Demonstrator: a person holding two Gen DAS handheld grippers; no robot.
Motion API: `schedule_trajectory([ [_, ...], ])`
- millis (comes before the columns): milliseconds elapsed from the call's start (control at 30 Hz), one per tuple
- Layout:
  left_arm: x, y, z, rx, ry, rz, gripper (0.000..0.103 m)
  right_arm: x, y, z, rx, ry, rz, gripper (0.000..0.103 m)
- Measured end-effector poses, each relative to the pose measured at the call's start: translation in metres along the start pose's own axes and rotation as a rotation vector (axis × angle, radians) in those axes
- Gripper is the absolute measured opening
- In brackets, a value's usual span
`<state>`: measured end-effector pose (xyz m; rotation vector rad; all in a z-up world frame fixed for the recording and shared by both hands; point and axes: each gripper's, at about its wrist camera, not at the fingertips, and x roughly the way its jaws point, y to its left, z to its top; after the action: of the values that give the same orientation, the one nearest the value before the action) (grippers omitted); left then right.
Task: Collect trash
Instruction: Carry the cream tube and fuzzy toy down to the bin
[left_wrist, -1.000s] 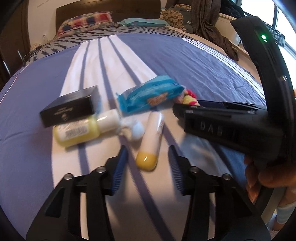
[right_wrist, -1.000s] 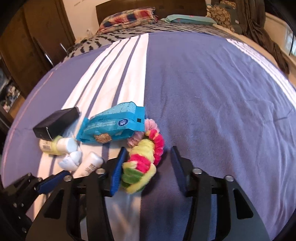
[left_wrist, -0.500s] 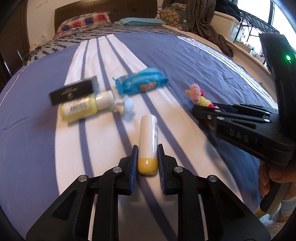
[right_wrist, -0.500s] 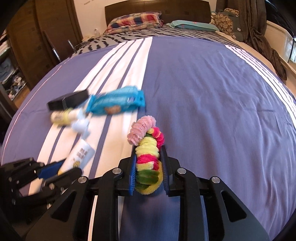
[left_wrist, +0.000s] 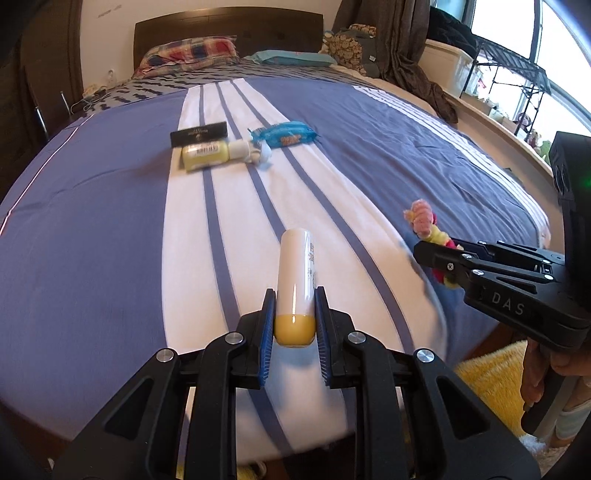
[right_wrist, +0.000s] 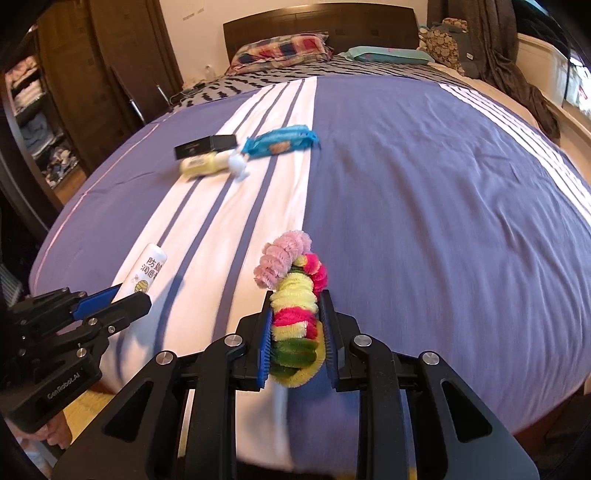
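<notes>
My left gripper is shut on a white tube with a yellow cap, held above the near end of the bed. From the right wrist view the same tube sticks out of the left gripper. My right gripper is shut on a fuzzy multicoloured pipe-cleaner bundle, pink, yellow, red and green. In the left wrist view that bundle pokes past the right gripper. Farther up the bed lie a blue snack wrapper, a yellow bottle, a black box and crumpled tissue.
The purple-and-white striped bedspread covers a wide bed, with pillows and a dark headboard at the far end. A wardrobe stands to the left. A yellow rug lies on the floor beside the bed's near edge.
Both grippers closed, the left on the tube and the right on the pipe-cleaner bundle, then pulled back toward the foot of the bed. The other items now lie farther away.
</notes>
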<state>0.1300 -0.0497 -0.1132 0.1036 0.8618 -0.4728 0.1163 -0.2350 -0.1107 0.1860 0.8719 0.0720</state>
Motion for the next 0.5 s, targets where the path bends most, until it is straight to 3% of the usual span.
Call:
schedule_trajectory([
  [233, -0.025, -0.013, -0.052, -0.010, 0.009, -0.012, 0.019, -0.034, 0.005, -0.054, 0.011, -0.002, 0.013, 0.024],
  [500, -0.030, -0.027, -0.110, 0.001, 0.063, -0.013, 0.019, -0.040, 0.012, -0.109, -0.004, 0.053, 0.019, 0.024],
])
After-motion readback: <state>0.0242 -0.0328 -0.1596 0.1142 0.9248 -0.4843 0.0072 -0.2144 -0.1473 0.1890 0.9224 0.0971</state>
